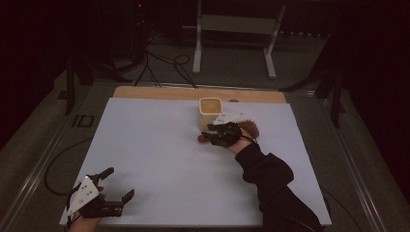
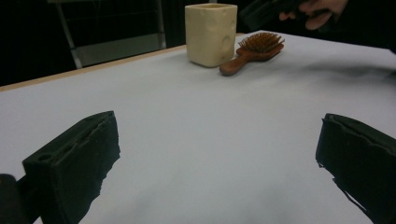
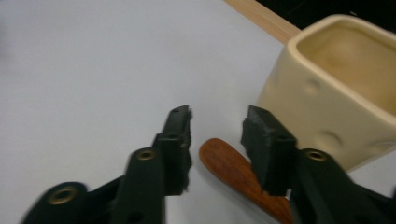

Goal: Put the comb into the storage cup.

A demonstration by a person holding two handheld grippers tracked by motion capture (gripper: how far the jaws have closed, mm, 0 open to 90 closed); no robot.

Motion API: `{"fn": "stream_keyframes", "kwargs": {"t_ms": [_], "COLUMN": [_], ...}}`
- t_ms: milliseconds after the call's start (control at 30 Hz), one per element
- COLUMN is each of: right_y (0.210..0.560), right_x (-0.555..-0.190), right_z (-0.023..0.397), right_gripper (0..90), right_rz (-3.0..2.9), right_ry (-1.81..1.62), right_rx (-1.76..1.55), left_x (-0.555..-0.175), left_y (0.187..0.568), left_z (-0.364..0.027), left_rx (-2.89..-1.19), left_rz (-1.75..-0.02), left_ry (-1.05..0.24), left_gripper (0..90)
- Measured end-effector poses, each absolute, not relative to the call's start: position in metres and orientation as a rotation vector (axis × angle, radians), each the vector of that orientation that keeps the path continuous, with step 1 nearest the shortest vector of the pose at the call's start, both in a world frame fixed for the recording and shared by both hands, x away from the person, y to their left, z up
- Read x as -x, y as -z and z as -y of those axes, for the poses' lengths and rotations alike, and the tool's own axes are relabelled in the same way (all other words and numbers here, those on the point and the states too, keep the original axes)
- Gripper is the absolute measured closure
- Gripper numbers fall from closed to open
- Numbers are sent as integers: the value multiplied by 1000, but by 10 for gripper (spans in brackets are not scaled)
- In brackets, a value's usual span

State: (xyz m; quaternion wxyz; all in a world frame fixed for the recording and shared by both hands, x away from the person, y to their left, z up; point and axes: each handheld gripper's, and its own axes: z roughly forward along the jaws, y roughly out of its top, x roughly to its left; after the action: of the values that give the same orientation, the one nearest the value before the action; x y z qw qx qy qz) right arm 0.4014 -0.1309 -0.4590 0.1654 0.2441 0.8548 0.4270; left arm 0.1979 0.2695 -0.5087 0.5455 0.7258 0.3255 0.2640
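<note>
Right tongs [image 3: 215,135] straddle the brush handle [image 3: 229,168], pads apart; left tongs [image 2: 215,158] open.

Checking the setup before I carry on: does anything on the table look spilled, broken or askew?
Nothing stands out. The cream cup stands upright, the wooden hairbrush lies flat beside it, bristles up, and the white mat looks clean.

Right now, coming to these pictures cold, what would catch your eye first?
The right gripper draws the eye: its jaws straddle the handle of the brown wooden hairbrush, a gap showing on each side in the right gripper view. Just behind the brush stands the cream square ceramic cup, near the far edge of the white table mat. The left gripper rests at the mat's near left corner, jaws wide open.
</note>
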Motion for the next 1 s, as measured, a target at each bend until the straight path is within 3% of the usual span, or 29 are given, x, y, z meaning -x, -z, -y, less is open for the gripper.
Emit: {"fn": "stream_keyframes", "kwargs": {"t_ms": [367,1000], "right_y": [475,502], "right_x": [-415,-436], "right_z": [118,86], "right_gripper": [891,900], "right_rz": [-2481,-2469], "right_ry": [-1104,-967], "right_rx": [-682,-681], "left_x": [-197,-197], "left_y": [508,510], "left_z": [-269,-268], "left_rx": [-1722,-1745], "left_rz": [-771,-771], "left_ry": [-637,-626], "left_gripper": [0,0]}}
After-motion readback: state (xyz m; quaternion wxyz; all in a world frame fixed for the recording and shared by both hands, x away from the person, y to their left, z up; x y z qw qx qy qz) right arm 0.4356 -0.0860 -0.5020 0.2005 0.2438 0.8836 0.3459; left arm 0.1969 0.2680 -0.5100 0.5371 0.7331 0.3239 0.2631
